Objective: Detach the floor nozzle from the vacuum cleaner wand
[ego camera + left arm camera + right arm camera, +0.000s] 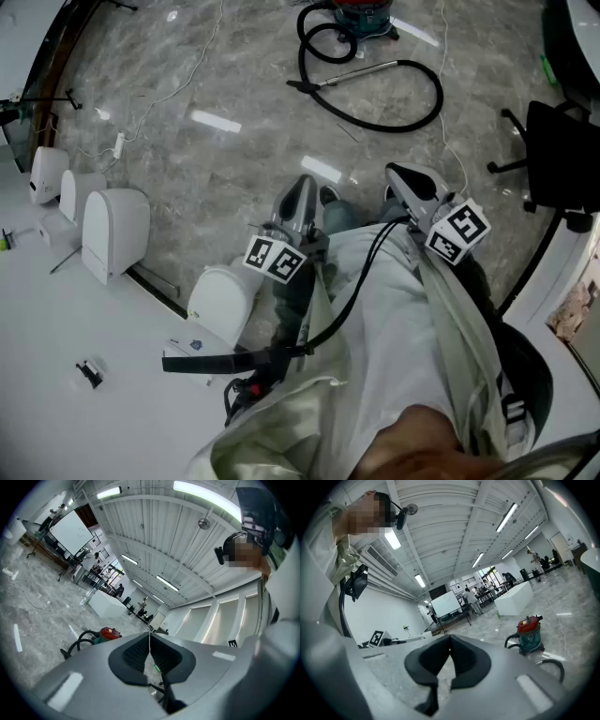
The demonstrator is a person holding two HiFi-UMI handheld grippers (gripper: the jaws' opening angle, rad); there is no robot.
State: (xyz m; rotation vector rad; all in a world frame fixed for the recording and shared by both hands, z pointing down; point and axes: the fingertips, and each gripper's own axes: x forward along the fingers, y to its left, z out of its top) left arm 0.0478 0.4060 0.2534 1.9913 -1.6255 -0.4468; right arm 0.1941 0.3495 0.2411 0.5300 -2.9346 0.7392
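Observation:
The red and teal vacuum cleaner [361,13] stands far off on the marble floor, with its black hose [403,111] looped in front of it. The metal wand [361,72] lies across the loop, and its dark left end [300,86] is too small to make out. My left gripper [300,195] and right gripper [405,178] are held close to my body, both shut and empty, well short of the vacuum. The vacuum [108,633] shows beyond the shut left gripper [150,654]. It also shows as the vacuum [529,632] beyond the shut right gripper [450,660].
White rounded housings [112,230] stand on a white surface at my left, another [223,302] near my legs. A black office chair [562,141] stands at right. Thin cables [159,98] trail over the floor. People and tables [487,590] are far across the hall.

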